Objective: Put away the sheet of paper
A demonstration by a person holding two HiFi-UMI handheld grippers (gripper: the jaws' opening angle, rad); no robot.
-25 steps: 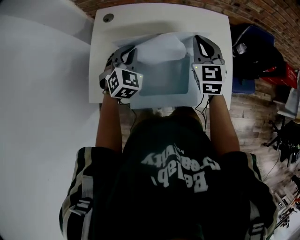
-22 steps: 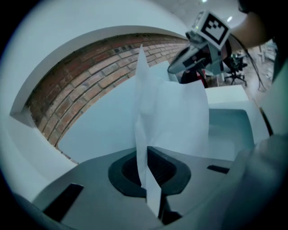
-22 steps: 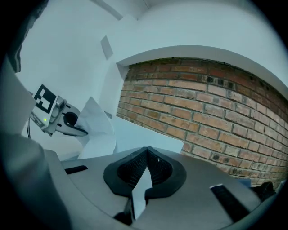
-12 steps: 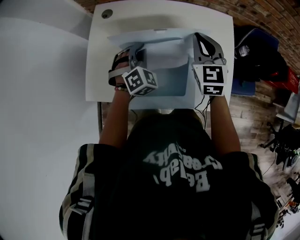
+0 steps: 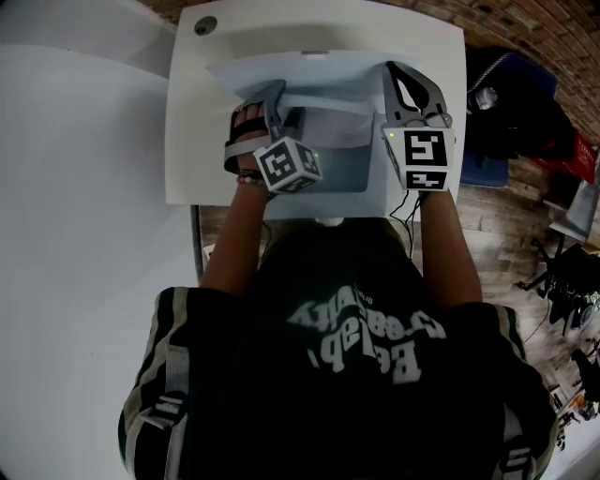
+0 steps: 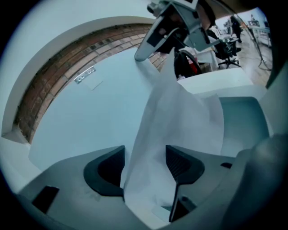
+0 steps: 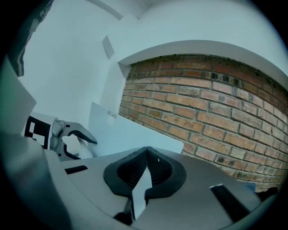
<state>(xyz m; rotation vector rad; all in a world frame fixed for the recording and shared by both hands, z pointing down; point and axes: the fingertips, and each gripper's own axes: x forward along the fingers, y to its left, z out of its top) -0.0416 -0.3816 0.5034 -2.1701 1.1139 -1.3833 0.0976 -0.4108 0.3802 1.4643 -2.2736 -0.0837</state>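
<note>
A white sheet of paper (image 5: pixel 328 124) lies partly in an open pale-blue folder (image 5: pixel 349 161) on the small white table (image 5: pixel 192 141). The paper (image 6: pixel 175 121) runs up between the jaws of my left gripper (image 5: pixel 277 101). These jaws are opening, and the dark pads (image 6: pixel 179 164) stand off the sheet. My right gripper (image 5: pixel 397 75) is shut on a corner of the folder cover (image 5: pixel 281 67) and holds it raised. A thin pale edge (image 7: pixel 140 191) shows pinched between its pads. The cover (image 6: pixel 90 103) stands behind the paper.
A brick wall (image 7: pixel 216 108) rises just behind the table. A round grommet (image 5: pixel 204 26) sits in the table's far left corner. Dark bags and red items (image 5: pixel 525 103) lie on the wooden floor to the right. A pale wall surface fills the left.
My left gripper moved right and forward over the folder with the paper, then its jaws parted. The paper lies lower and flatter. The cover stands higher. The right gripper stayed put.
</note>
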